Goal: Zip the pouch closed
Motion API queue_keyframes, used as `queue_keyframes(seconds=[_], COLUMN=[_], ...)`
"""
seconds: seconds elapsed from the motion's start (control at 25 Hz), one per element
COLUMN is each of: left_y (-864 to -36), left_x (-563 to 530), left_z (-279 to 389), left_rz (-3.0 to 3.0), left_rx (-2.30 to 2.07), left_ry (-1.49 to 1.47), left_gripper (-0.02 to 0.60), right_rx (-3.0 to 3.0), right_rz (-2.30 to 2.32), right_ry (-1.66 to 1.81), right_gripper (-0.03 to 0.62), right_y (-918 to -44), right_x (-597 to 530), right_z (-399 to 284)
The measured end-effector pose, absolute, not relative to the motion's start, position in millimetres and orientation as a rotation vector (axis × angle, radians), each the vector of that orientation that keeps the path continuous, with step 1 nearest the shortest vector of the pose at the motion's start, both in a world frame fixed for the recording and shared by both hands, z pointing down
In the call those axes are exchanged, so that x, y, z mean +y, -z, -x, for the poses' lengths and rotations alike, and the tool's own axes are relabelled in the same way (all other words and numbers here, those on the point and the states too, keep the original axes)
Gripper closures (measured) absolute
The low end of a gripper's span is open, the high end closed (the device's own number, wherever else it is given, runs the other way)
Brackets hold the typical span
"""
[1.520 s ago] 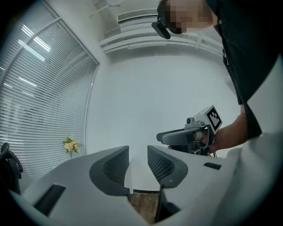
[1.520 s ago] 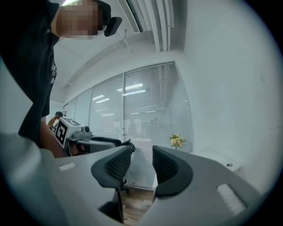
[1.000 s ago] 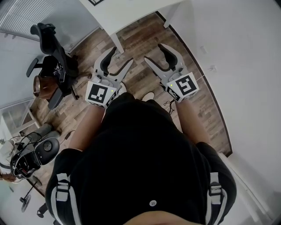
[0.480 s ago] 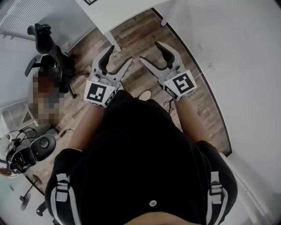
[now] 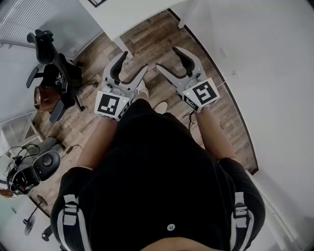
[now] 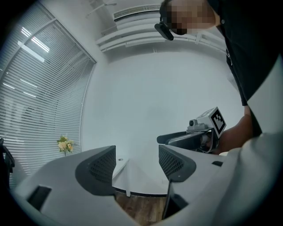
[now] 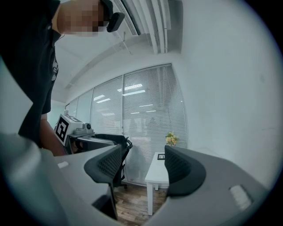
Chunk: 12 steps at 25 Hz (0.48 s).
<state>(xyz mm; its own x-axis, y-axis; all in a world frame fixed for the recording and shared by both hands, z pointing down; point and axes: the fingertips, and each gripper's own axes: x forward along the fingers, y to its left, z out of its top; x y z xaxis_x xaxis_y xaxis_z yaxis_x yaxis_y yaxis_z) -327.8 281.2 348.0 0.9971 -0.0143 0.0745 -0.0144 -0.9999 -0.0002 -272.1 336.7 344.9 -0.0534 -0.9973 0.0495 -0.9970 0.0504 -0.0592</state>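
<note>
Pointing level | left gripper (image 5: pixel 134 62): jaws apart | right gripper (image 5: pixel 168 59): jaws just widened, empty

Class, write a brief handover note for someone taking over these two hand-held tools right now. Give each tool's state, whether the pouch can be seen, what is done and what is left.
Left tool: open and empty, held level in front of the body.
Right tool: open; its jaws have just been opening, with nothing between them. It is level, beside the left one.
Job's things: no pouch shows in any view. A white table stands ahead, across the wooden floor.
Done: nothing that can be seen.
Left: find the pouch, probably steady it with one tool, then pull the zipper shut with the other.
</note>
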Motion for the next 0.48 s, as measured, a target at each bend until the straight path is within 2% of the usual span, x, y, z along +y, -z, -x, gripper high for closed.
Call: queue_keyframes(seconds=[0.48], left_y=[-355.7], left_x=[197.1], left_z=[261.3], left_rz=[-3.114], left_rx=[-0.014], left_ry=[-0.123], left_gripper=[0.293], right_rx=[2.270], right_rz=[2.171], right_ry=[0.160], right_gripper=[0.293], right_y=[-351.6], right_x=[254.1], right_z=[208.3])
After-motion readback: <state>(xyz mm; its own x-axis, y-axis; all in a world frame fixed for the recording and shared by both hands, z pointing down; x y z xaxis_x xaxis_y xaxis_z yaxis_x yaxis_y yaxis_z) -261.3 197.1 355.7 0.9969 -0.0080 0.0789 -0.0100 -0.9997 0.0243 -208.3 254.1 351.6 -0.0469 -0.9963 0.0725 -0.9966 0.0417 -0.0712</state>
